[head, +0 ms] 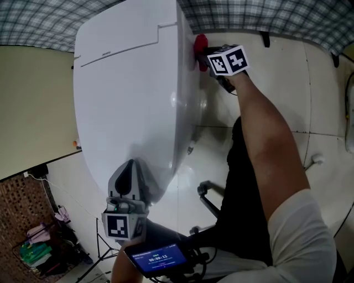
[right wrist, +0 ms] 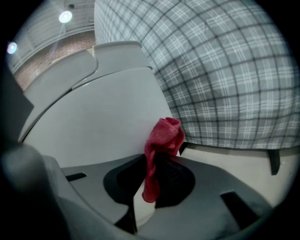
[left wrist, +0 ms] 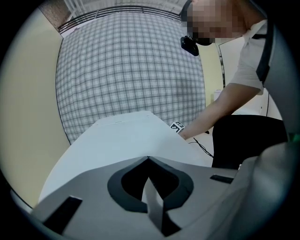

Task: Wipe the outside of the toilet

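Note:
A white toilet (head: 130, 94) with its lid down fills the middle of the head view. My right gripper (head: 203, 54) is shut on a red cloth (head: 200, 44) and presses it against the toilet's right side near the back; in the right gripper view the red cloth (right wrist: 161, 145) hangs bunched between the jaws against the toilet's white wall (right wrist: 103, 122). My left gripper (head: 131, 176) rests shut at the toilet's front end, nothing between its jaws. In the left gripper view the toilet lid (left wrist: 122, 140) stretches ahead of the left gripper (left wrist: 149, 169).
A checked wall (head: 265, 16) stands behind the toilet. White floor tiles (head: 276, 83) lie to the right, and a cream wall (head: 33, 105) to the left. A phone (head: 157, 258) is mounted below my left gripper. Coloured clutter (head: 38, 249) lies at bottom left.

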Demonstrator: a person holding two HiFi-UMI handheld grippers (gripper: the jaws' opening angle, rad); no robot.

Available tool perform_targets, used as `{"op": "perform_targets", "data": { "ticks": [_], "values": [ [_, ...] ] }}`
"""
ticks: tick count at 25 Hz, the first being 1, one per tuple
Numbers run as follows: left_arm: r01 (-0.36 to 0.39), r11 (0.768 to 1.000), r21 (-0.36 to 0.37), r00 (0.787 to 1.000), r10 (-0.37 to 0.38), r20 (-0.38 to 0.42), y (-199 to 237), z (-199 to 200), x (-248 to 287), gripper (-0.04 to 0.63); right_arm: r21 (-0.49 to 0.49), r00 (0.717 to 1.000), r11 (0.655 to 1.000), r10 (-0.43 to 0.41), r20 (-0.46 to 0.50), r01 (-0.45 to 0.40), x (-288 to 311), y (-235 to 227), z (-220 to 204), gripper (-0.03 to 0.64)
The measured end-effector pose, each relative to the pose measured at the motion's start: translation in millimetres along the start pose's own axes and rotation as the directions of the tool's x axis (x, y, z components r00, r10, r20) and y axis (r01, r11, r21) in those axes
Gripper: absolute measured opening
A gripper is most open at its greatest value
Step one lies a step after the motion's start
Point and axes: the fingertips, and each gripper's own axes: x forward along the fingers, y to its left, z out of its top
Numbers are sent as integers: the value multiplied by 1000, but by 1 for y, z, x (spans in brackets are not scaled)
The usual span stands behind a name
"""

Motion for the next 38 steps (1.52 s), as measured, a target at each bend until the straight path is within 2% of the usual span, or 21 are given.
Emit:
{"op": "perform_targets", "data": {
  "ticks": [3, 6, 9, 12, 17, 27, 33, 38],
  "values": [
    [41, 998, 55, 999, -40, -17, -13, 3, 5, 10, -25, 1000, 1000, -2, -27, 1, -1, 6, -8, 46],
    [142, 985, 98, 988, -146, 40, -38, 28, 19, 10, -59, 999, 998, -2, -54, -2, -5, 12, -16, 46],
    [239, 967, 91, 968, -244, 52, -53, 45, 41, 10, -87, 997, 996, -3, -78, -4, -9, 20, -24, 46],
    [281, 956, 81, 957, -286, 54, -60, 54, 61, 10, -100, 995, 995, 1, -98, -11, -11, 30, -31, 46],
    [279, 950, 138, 958, -286, 34, -71, 52, 73, 10, -151, 989, 988, 12, -144, -34, -18, 46, -47, 46],
    [268, 954, 133, 962, -274, 24, -68, 48, 76, 9, -226, 975, 969, 51, -216, -101, -36, 89, -88, 47],
    [268, 955, 125, 961, -273, 28, -66, 49, 73, 9, -207, 969, 964, 119, -218, -165, -47, 125, -112, 48],
    [270, 954, 129, 962, -273, 6, -69, 47, 73, 9, -207, 946, 949, 179, -271, -239, -54, 152, -143, 48]
  ]
}}
